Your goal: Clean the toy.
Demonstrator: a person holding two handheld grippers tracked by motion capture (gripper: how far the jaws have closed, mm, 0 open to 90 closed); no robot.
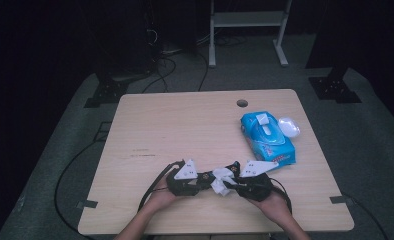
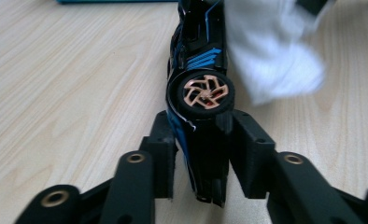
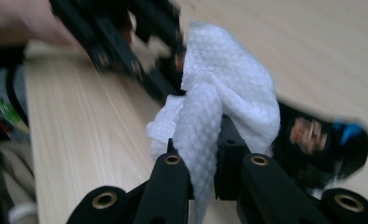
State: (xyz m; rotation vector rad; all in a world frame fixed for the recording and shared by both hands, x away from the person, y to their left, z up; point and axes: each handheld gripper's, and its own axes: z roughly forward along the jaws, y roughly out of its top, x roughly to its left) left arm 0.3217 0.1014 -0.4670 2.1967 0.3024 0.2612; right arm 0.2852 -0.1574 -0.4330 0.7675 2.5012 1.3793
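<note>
A black toy car with blue stripes and copper wheels lies on its side between the jaws of my left gripper, which is shut on its body. In the high view the car sits near the table's front edge, between my left gripper and my right gripper. My right gripper is shut on a crumpled white tissue, which rests against the car. The tissue hangs blurred at the car's far end. The left gripper shows blurred at the upper left of the right gripper view.
A blue tissue pack lies at the right of the wooden table, with a small white oval object beside it. A cable hole sits near the far edge. Cables trail from both grippers toward the front edge.
</note>
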